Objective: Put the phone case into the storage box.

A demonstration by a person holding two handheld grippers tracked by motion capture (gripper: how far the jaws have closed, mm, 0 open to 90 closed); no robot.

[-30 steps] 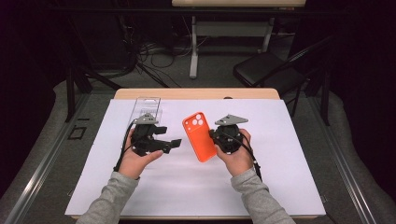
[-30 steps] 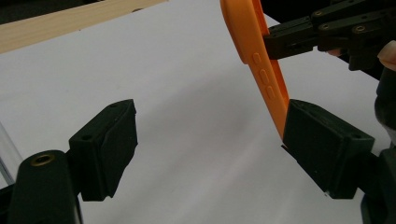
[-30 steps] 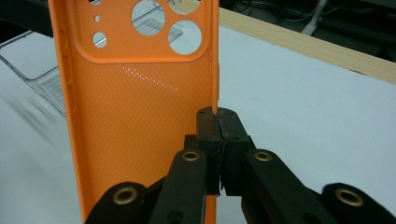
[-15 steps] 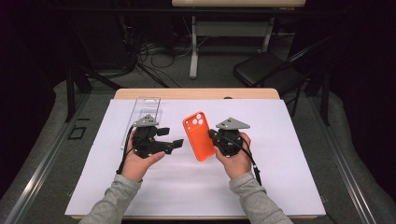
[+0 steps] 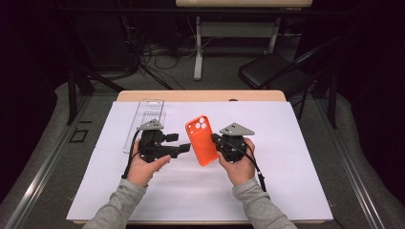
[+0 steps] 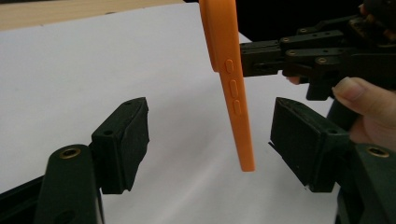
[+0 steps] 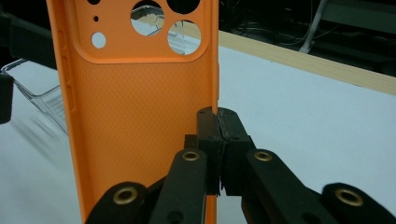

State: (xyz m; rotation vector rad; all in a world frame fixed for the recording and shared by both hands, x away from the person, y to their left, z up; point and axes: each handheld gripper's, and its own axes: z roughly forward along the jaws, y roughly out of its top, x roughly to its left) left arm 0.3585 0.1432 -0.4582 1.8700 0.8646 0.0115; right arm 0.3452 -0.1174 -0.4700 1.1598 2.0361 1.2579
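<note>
Two black tools meet over a counter (image 5: 296, 191) covered with a smooth white sheet, its pale wooden edge showing at the far side. The right tool (image 5: 216, 140), held in the person's right hand (image 5: 240, 164), has its jaws clamped flat on the side wall of an orange phone case (image 5: 201, 140), pinching the thin rim between them; in the right gripper view (image 7: 218, 140) the two blocky pads sit pressed together on that edge. The case is lifted off the counter and stands nearly upright between the two hands. It looks like soft matte silicone, a rounded rectangle with a fine dimpled lining inside, a raised lip round the camera area, and several round cut-outs at its top end. Seen edge-on in the left gripper view, the case (image 6: 231, 84) is a slim orange slab with three moulded oval button bumps down its side.

The left tool (image 5: 184, 150), in the left hand (image 5: 145, 167), stands open: its two square, rubbery pads flank the lower end of the case with clear air on both sides, touching nothing, though the jaws have just been closing in.

Behind the left tool, a clear hard plastic phone case (image 5: 145, 119), glossy and rectangular, lies flat on the white sheet.
</note>
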